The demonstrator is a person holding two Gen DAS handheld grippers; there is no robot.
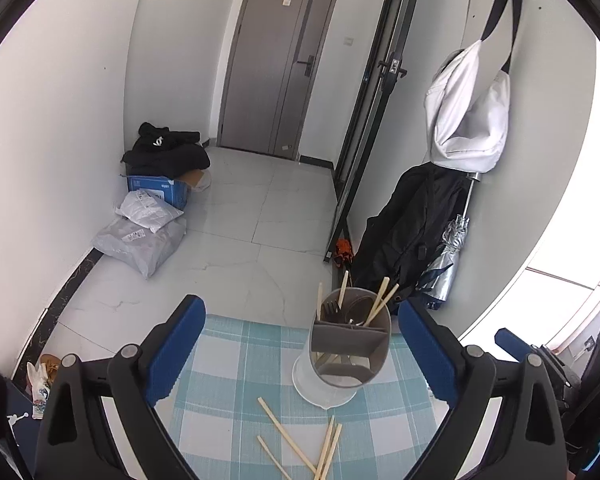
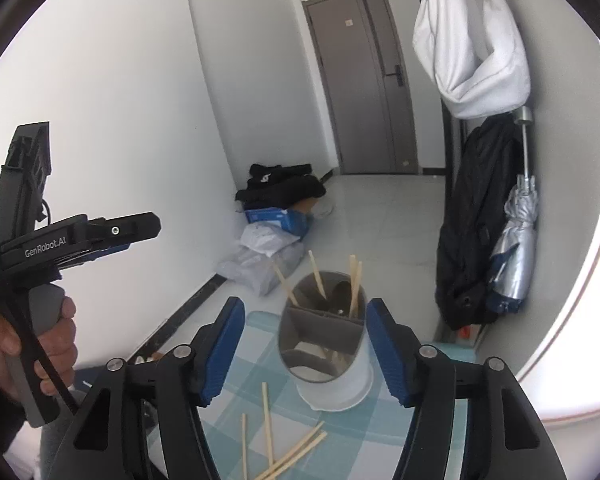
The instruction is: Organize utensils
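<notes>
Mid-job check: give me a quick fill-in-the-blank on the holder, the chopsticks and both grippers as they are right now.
1. The utensil holder stands on a ____ tablecloth.
2. Both the left gripper and the right gripper have their jaws ____.
3. The loose chopsticks lie ____ of the holder, on the cloth.

Missing words: checked; open; outside
</notes>
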